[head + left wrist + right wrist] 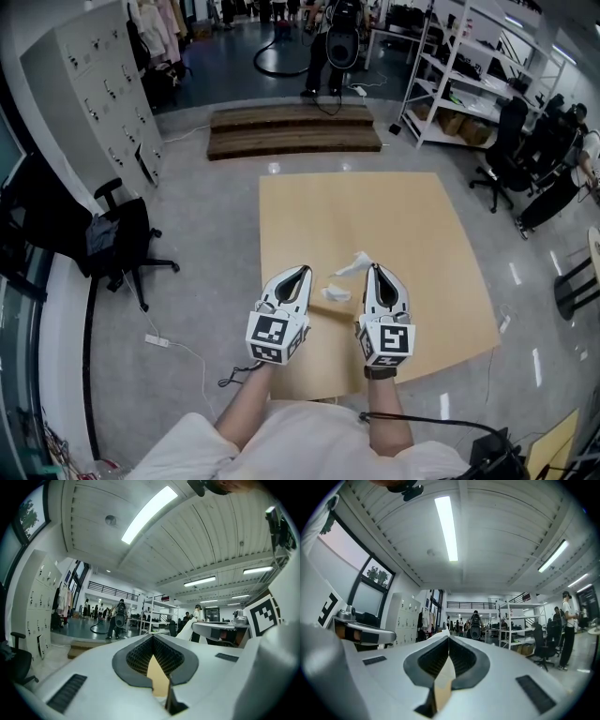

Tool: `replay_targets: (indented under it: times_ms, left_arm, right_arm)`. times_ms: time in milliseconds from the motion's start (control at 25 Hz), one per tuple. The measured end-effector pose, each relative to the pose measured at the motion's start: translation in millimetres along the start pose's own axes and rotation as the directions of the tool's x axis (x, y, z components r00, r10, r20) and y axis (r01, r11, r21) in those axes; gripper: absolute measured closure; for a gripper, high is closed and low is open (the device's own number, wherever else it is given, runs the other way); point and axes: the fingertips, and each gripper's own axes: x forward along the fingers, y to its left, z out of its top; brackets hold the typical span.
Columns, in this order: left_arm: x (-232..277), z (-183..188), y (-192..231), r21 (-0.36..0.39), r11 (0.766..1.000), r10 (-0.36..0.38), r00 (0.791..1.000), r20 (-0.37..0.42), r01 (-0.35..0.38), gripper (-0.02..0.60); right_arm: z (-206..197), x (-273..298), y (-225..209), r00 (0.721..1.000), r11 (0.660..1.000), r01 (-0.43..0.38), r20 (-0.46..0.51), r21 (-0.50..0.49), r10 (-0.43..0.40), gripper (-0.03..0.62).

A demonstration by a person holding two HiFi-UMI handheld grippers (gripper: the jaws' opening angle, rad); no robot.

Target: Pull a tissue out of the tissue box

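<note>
**Right tongs have the tissue: draw it clear, straight and slow**

The tan table (441, 281) fills the middle of your head view, bare apart from the tissue things near its front edge. You hold both tools level above that edge, side by side.

Your left gripper (301, 270) is closed and empty. Its own view shows the jaws meeting at the tip, with only table colour in the gap behind them. It hangs just left of the tissue things and touches nothing.

Your right gripper (375, 267) is closed too. A white tissue (352, 266) runs from its tip down and to the left, and a white corner pokes up beside the tip in its own view. I judge it pinched there, though the contact is small.

Below the tissue a white crumple (336, 293) lies on the table between the two tools. I cannot separate the tissue box from the table under it, and that is its likeliest spot.

To do this step well:
- Hold the pinch firm, because thin paper slips from a slack grip.
- Lift straight up and away from the crumple. A sideways tug may tear the sheet or drag a light box along.
- If the box starts to rise, press the closed left tool down on it.
- Stop once the lower edge hangs free.
</note>
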Motion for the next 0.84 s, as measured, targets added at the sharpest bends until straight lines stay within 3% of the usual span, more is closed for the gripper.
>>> replay_targets:
  times_ms: [840]
  left_arm:
    - [4.2,-7.8,-3.2,0.005,1.0,-0.023,0.999,-0.03,0.024,0.581]
  right_arm:
    - [-9.8,5.3,1.7,0.999,1.0,-0.013,-0.032,-0.006,0.013,0.589]
